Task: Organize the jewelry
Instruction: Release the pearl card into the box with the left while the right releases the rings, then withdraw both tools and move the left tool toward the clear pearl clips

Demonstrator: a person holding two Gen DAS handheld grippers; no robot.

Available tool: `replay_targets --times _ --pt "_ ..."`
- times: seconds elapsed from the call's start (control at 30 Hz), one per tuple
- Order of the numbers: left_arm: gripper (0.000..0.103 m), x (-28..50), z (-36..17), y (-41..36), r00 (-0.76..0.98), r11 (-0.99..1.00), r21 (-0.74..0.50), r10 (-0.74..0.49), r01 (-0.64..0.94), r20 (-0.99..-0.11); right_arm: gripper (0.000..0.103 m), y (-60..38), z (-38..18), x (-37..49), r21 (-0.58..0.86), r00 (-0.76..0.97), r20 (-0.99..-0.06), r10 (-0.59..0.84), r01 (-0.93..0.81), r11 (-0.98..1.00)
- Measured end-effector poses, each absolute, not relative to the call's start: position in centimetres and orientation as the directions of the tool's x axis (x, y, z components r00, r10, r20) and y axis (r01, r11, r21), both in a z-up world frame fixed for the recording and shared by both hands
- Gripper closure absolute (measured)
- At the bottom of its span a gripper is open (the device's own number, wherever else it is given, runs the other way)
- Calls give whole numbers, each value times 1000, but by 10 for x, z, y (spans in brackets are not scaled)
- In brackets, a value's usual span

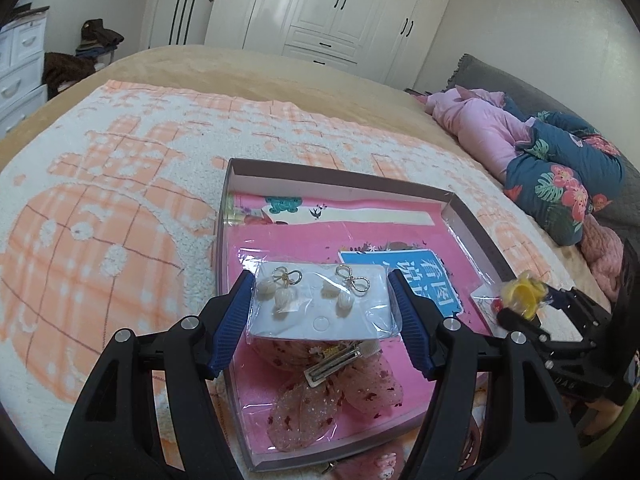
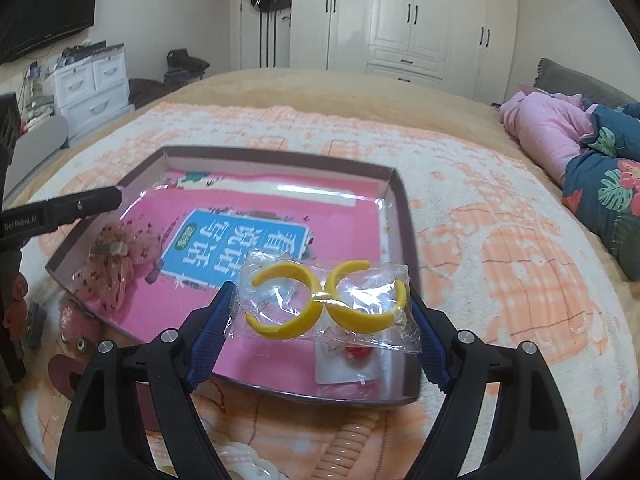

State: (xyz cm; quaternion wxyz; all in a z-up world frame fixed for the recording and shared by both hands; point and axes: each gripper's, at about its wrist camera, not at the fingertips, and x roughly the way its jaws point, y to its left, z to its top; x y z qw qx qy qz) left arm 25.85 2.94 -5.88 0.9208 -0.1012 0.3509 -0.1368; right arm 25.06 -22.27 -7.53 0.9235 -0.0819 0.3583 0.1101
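A shallow box tray [image 1: 476, 224] [image 2: 408, 216] with a pink printed bottom lies on the bed. My left gripper [image 1: 322, 304] is shut on a clear packet holding a white card of gold bow earrings [image 1: 320, 300], held over the tray's near part. My right gripper [image 2: 326, 308] is shut on a clear packet of yellow hoop earrings [image 2: 326, 300], held above the tray's near right corner; it also shows in the left wrist view [image 1: 522, 292]. In the tray lie a pink sheer hair bow with a metal clip [image 1: 336, 384] [image 2: 108, 260] and a small card with red earrings [image 2: 352, 360].
The tray rests on an orange-and-white fluffy blanket [image 1: 100, 220]. Pink and blue floral bedding [image 1: 552, 160] is piled at the right. Hair accessories, including a coiled peach hair tie [image 2: 348, 440], lie on the blanket near me. White wardrobes [image 2: 420, 12] stand behind the bed.
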Motion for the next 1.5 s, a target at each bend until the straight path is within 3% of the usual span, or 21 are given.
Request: replay_targets --times 0.37,0.53,1.17,1.5 --pt "43 260 -58 28 715 942 -283 -324 182 -620 23 -212 -82 251 -43 689 -705 169 -279 959" --pt "43 260 -58 28 714 941 -285 -326 182 -620 18 -214 -77 246 -28 705 -685 186 -280 960" --pt "13 230 -25 29 761 934 -295 -341 204 -551 8 -233 -40 192 -8 797 -570 200 -249 969" --pt "11 196 0 36 808 940 -286 -313 188 -499 7 -242 -24 171 12 819 -532 213 -244 970"
